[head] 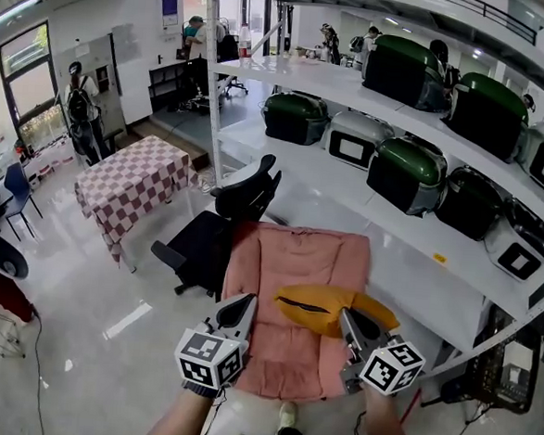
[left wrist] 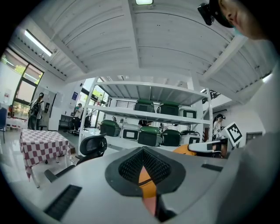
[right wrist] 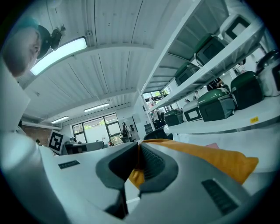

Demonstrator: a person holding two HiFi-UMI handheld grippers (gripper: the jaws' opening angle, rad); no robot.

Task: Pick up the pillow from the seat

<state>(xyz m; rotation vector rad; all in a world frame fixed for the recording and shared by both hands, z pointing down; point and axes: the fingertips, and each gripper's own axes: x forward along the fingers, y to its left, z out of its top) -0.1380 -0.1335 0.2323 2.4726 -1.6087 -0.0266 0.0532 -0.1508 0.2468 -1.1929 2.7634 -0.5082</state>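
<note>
A yellow-orange pillow [head: 317, 308] hangs just above the pink padded seat [head: 283, 255], in front of me. My right gripper [head: 349, 321] is shut on the pillow's right part, and the fabric [right wrist: 218, 159] bunches between its pads. My left gripper [head: 245, 305] sits a little left of the pillow's left end with its jaws shut and nothing clamped. In the left gripper view [left wrist: 143, 151], orange cloth and pink seat show through the slit behind the tips. The pillow [left wrist: 183, 149] and the right gripper [left wrist: 212, 146] appear off to the right.
A black office chair [head: 223, 220] stands behind the pink seat. White shelving [head: 410, 236] with green-lidded appliances [head: 405, 170] runs along the right. A checkered-cloth table [head: 135, 182] is at the left, and a person [head: 80, 106] stands near the far door.
</note>
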